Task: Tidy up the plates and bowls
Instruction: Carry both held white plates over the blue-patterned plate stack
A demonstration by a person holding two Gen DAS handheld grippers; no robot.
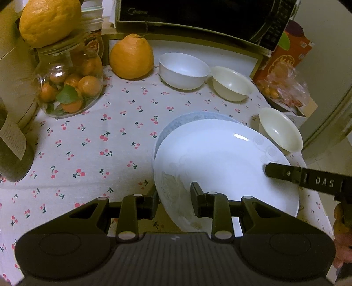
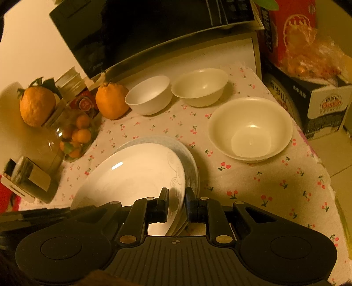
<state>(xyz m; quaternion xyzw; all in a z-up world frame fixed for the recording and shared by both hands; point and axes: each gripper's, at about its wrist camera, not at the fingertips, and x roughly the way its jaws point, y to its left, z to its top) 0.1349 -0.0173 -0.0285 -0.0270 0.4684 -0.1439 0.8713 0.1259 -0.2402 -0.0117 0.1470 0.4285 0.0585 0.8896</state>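
A white plate (image 1: 222, 160) with a faint swirl pattern is held tilted above a blue-rimmed plate (image 1: 193, 117) on the cherry-print cloth. My left gripper (image 1: 175, 203) straddles its near-left rim, jaws on either side. My right gripper (image 2: 177, 202) is shut on the plate's right rim (image 2: 136, 173); its finger shows in the left wrist view (image 1: 286, 173). The blue-rimmed plate (image 2: 187, 151) lies just under it. A white bowl (image 1: 183, 70) and a cream bowl (image 1: 232, 83) stand at the back; another cream bowl (image 1: 280, 129) stands right of the plates, also in the right wrist view (image 2: 250, 128).
A glass jar of small oranges (image 1: 70, 88) with a large orange on its lid stands at left. Another large orange (image 1: 132, 57) sits by the white bowl. A black microwave (image 1: 206, 17) is behind. Boxes and a bag of fruit (image 2: 308, 59) are at right, past the table edge.
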